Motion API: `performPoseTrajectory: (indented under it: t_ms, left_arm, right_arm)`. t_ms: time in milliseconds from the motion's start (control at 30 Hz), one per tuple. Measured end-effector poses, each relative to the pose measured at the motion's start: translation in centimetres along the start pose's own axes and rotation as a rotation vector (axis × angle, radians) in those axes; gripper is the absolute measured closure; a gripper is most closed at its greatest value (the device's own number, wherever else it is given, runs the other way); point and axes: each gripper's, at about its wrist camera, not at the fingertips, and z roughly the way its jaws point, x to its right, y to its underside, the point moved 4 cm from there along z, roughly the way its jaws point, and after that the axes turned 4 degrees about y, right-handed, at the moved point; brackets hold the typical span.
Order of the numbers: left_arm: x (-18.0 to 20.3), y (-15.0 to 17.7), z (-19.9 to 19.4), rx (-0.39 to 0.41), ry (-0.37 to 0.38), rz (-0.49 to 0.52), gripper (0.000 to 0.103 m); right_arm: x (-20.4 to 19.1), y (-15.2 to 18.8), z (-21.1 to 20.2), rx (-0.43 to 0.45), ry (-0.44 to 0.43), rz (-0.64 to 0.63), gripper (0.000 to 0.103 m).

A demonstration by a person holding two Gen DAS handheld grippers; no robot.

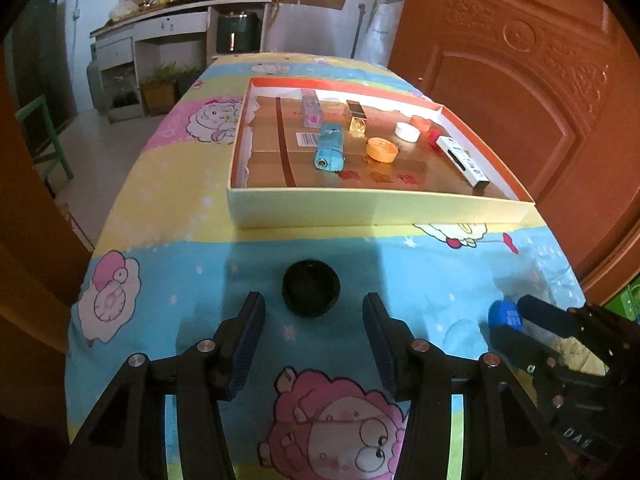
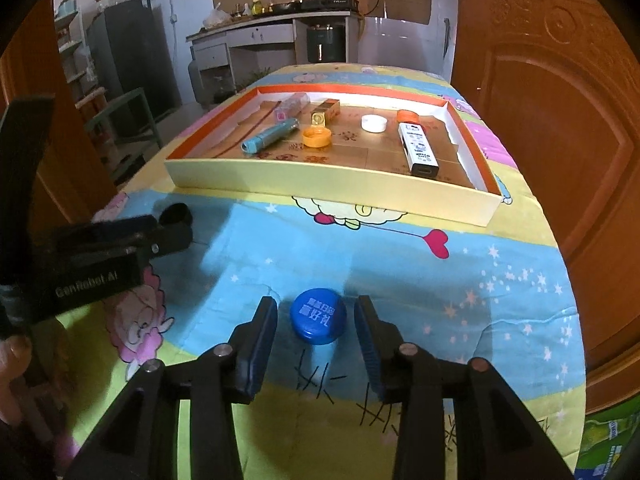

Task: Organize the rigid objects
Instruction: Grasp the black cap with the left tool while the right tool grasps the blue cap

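Both grippers hung spread wide — the right gripper (image 2: 316,320) straddled the blue cap (image 2: 318,315), the left gripper (image 1: 314,312) framed the black cap (image 1: 311,288) — each seemingly lined up to grab before the tray (image 1: 376,208).

Left wrist view: blue cap (image 1: 505,315) partly hidden behind the right gripper (image 1: 516,322), print on it blurred; red item (image 1: 433,139) in the tray (image 1: 380,204) mostly covered by the white box (image 1: 462,157), kind unclear. Right wrist view: black cap (image 2: 177,215) partly screened by the left gripper (image 2: 160,232), whose body is cut by the frame edge. Counter items (image 2: 256,7) in the background too small to identify; desk near edge cut off below both grippers.
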Motion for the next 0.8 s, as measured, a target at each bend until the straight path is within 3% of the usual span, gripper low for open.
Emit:
performPoseTrajectory:
  t_ms: [100,133,200,400,800]
  left_arm:
    - [0.0,-0.2,0.3,0.002,-0.015,0.011,0.052]
    - [0.0,-0.2,0.3,0.004,-0.027,0.02,0.056]
    - [0.0,-0.3,0.4,0.008,-0.041,0.032,0.072]
    - [-0.4,-0.3,0.2,0.02,-0.002,0.013,0.072]
    - [0.1,-0.3,-1.1,0.041,0.004,0.013,0.072]
  right_arm:
    - [-0.4,0.3,0.4,-0.013,0.018,-0.021,0.066]
    - [-0.4,0.4,0.5,-0.013,0.022,-0.027,0.073]
    - [-0.5,0.5,0.4,-0.005,0.019,-0.028,0.073]
    - [-0.3,0.4,0.4,-0.005,0.007,-0.013,0.073]
    - [0.0,-0.1,-1.1,0.02,0.0,-0.007,0.073]
